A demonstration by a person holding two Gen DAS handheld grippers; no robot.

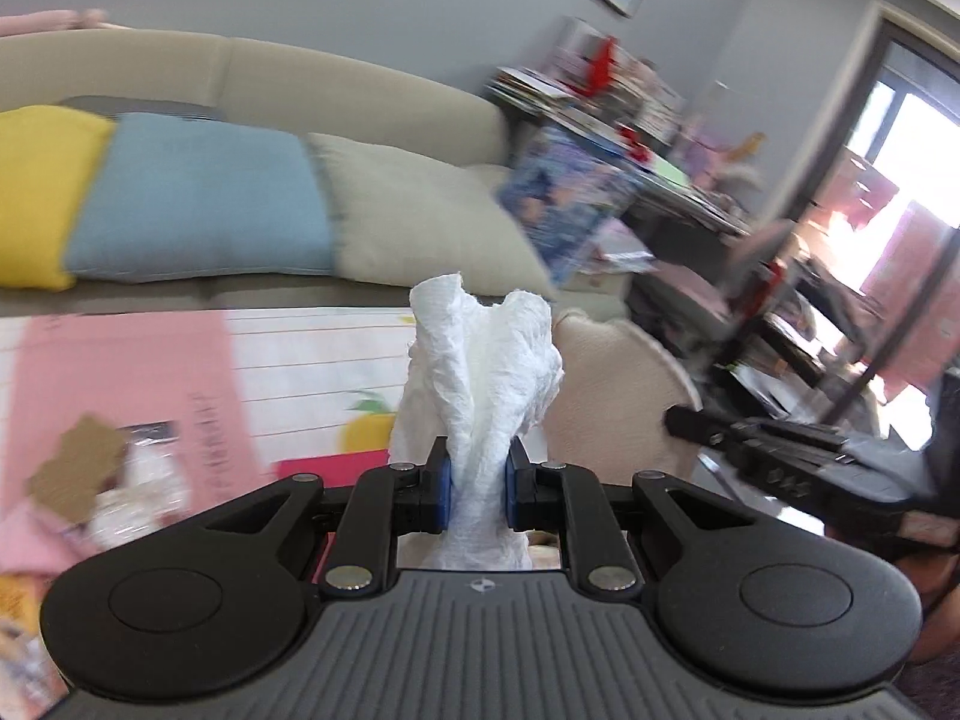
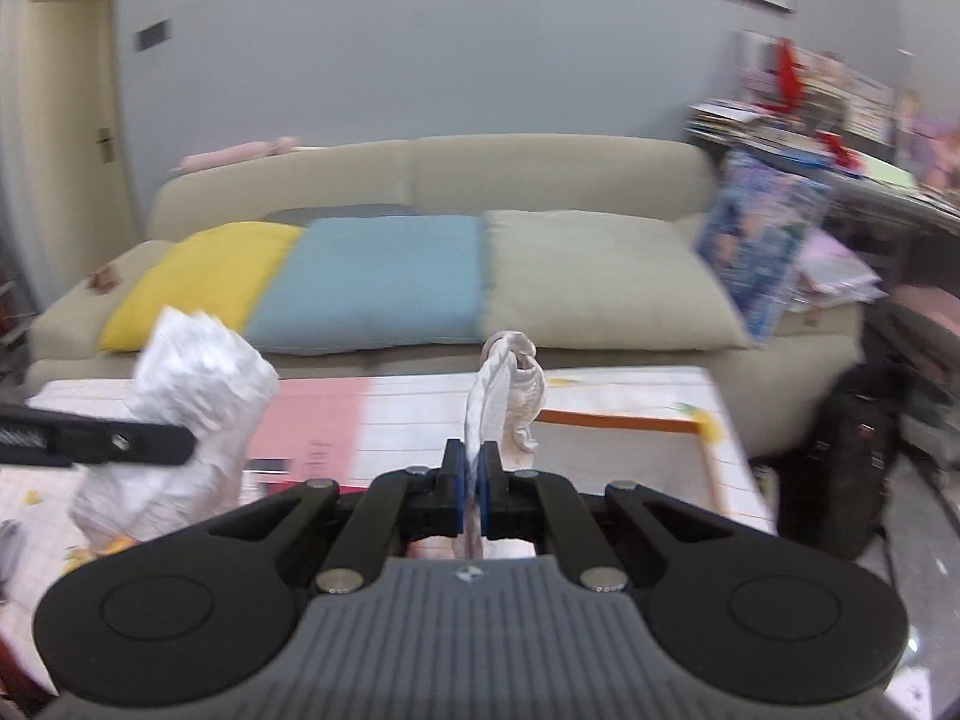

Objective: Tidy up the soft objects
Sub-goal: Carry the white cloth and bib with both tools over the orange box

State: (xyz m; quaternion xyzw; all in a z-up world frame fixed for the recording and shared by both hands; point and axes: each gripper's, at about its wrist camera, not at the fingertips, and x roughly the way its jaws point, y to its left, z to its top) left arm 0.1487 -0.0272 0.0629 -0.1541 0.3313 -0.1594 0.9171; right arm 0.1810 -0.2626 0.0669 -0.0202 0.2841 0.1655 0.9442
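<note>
1. Left tongs [image 1: 477,489] pinched a white tissue wad [image 1: 480,372], squeezed at its waist. The wad stood up past the blue pads [image 1: 443,489], with more hanging below.
2. Right tongs [image 2: 478,489] were pressed nearly together on a thin twisted cloth strip [image 2: 510,390], whose long axis ran up and away from the pads.
3. Both things were held in the air, above the tabletop [image 2: 630,396], not resting on it.
4. In the right view, the left tongs and the wad [image 2: 192,396] sat to the left, over the tabletop's left part. The two tongs were near each other, side by side.
5. Key relation: the couch [image 2: 420,180] and its cushions lay straight ahead beyond the tabletop's far edge. Neither hand was clearly nearer.
6. The drop spot for either thing was not visible, so the goal was unclear. The frames were blurred.
</note>
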